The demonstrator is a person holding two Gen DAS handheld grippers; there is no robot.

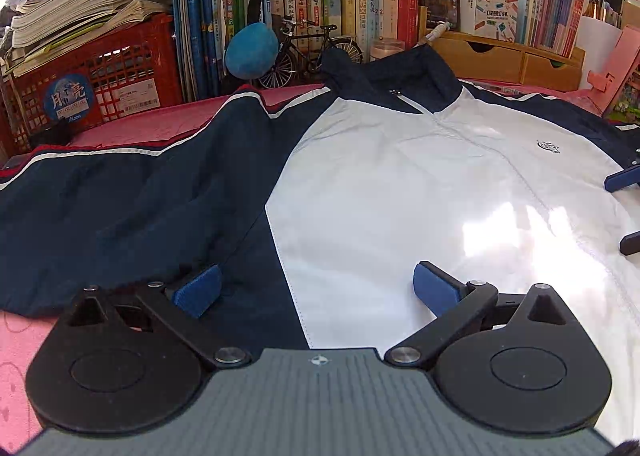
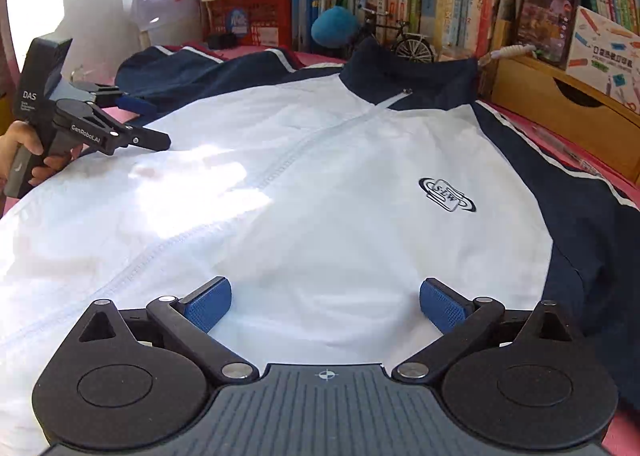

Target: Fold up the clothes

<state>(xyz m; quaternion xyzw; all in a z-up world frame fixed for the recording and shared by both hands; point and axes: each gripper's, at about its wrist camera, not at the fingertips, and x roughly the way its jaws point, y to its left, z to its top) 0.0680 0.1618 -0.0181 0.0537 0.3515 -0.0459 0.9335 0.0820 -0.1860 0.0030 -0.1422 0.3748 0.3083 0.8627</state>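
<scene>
Left sleeve [image 1: 132, 208] sprawled wide, unfolded | left gripper [image 1: 316, 292] fingers spread, empty, over navy-white seam | jacket [image 2: 320, 184] flat, front up, zipped on pink bench [image 1: 152, 124] | right gripper [image 2: 325, 308] fingers released, holding nothing | no fold made yet, it seems.

Each claw has black linkage arms with silver pivot screws, round black discs and a ribbed grey body bearing a small crosshair mark. The fingertips [image 2: 208, 306] carry textured blue pads. The left claw [image 2: 154, 124] reads "GenRoboAI" and "DAS" in white.
</scene>
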